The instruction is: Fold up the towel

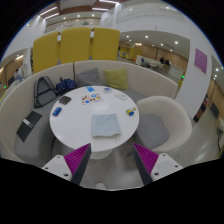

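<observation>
Gripper view: round white table (75,135) well ahead, a pale towel (105,124) lying flat on it, apparently already folded once. Gripper (111,157) high above, fingers apart, nothing between. Risk: pinching one layer only, dragging the towel off square.

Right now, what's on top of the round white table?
On the round white table lies a folded grey towel, with some small colourful things further back, too small to name. Whatever is under the towel is hidden. The gripper is open, short of the table.
</observation>
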`<state>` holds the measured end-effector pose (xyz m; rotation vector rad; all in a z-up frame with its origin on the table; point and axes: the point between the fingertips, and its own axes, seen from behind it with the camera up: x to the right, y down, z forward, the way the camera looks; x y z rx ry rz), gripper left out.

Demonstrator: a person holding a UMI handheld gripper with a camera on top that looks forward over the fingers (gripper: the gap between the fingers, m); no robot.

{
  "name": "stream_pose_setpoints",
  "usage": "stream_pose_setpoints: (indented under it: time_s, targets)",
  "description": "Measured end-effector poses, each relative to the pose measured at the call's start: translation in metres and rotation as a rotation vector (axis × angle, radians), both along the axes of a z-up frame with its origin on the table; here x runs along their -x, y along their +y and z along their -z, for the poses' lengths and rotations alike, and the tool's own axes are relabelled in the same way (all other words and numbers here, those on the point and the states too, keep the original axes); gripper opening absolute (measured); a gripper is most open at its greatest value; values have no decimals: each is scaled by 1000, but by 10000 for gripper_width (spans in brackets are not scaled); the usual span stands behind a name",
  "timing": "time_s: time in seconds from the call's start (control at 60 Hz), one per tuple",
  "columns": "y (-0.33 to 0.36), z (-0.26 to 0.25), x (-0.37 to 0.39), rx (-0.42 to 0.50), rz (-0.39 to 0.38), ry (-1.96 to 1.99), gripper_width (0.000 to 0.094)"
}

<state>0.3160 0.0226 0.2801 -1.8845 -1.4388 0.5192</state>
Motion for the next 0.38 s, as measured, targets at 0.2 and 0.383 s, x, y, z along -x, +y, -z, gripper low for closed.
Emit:
stream_pose_setpoints:
  time_s: [0.2, 0.383]
  targets:
    - [-40, -15, -67, 11, 6, -21, 865]
    - [-55, -28, -80, -23, 10, -4, 863]
